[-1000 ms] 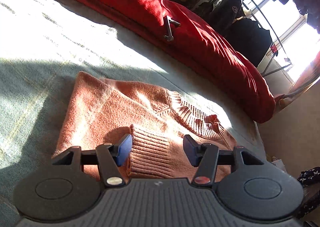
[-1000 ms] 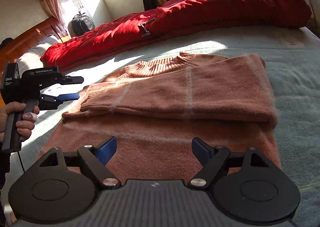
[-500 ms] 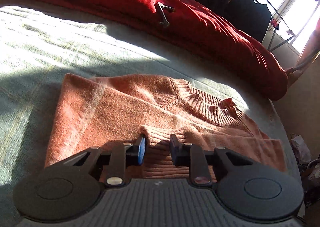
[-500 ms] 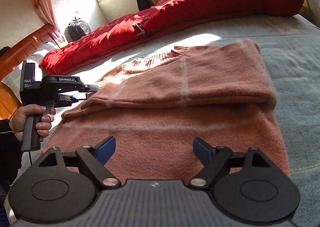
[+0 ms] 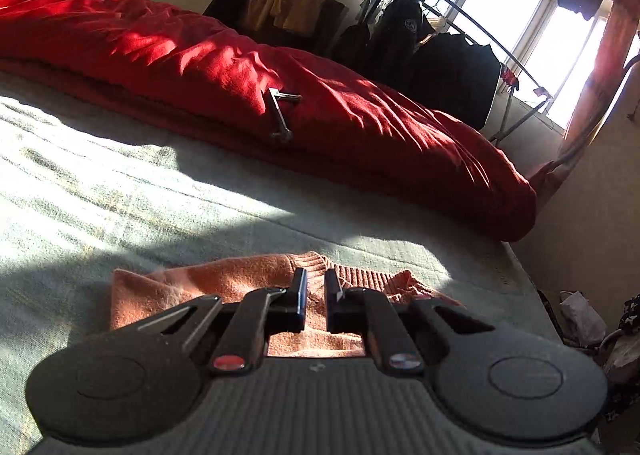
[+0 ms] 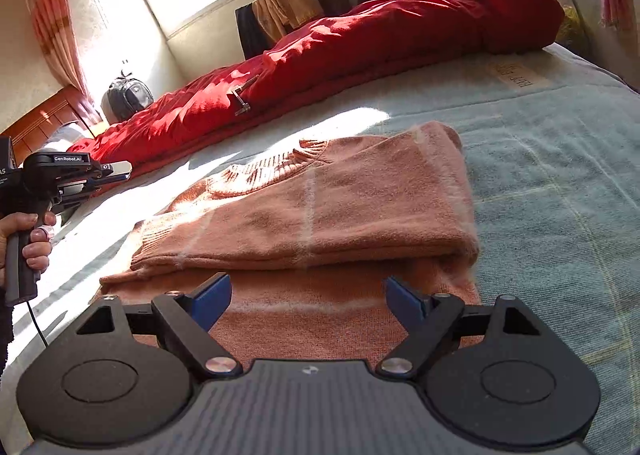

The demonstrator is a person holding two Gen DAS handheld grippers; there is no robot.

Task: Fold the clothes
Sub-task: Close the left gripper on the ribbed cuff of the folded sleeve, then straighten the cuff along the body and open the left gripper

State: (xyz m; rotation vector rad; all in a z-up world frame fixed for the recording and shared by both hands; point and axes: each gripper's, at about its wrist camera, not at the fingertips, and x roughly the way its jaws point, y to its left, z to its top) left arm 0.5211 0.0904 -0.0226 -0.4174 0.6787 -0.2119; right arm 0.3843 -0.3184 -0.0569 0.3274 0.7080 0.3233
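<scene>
Since the bed point(image 6: 560, 175) takes up most of both views, start there: pale blue-green cover w/ faint checks, half in hard sunlight, half in shadow. Along its far edge runs a long red duvet point(image 6: 400, 39), bunched into a roll. Behind that is a clothes rack point(image 5: 460, 39) w/ dark jackets by the window, and a grey backpack point(image 6: 126, 97) sits in the corner near the wooden headboard.

The orange sweater point(image 6: 340, 207) lies flat in the middle of the bed, well apart from the duvet. It's partly folded: one side is turned over onto the body, its sleeve lies across on top w/ the ribbed cuff at the left end, and the collar points toward the duvet. A strip of the lower layer sticks out on the near side.

The right gripper point(image 6: 308, 295) hovers over that near strip w/ its blue pads spread wide. Nothing is between them and they aren't touching the knit afaict.

The left gripper point(image 6: 120, 169) is off to the left, over the bed and clear of the sweater's cuff end. Its jaws have just been closing and are now basically shut, w/ only a thin slit left in its own cam. Nothing is pinched; the orange seen thru the slit is just the sweater lying beyond it. A hand point(image 6: 32, 239) grips its black handle, w/ a cable dangling below.

Smallest bit: a bent metal piece point(image 5: 280, 115) lies on the duvet; can't tell what it is.
</scene>
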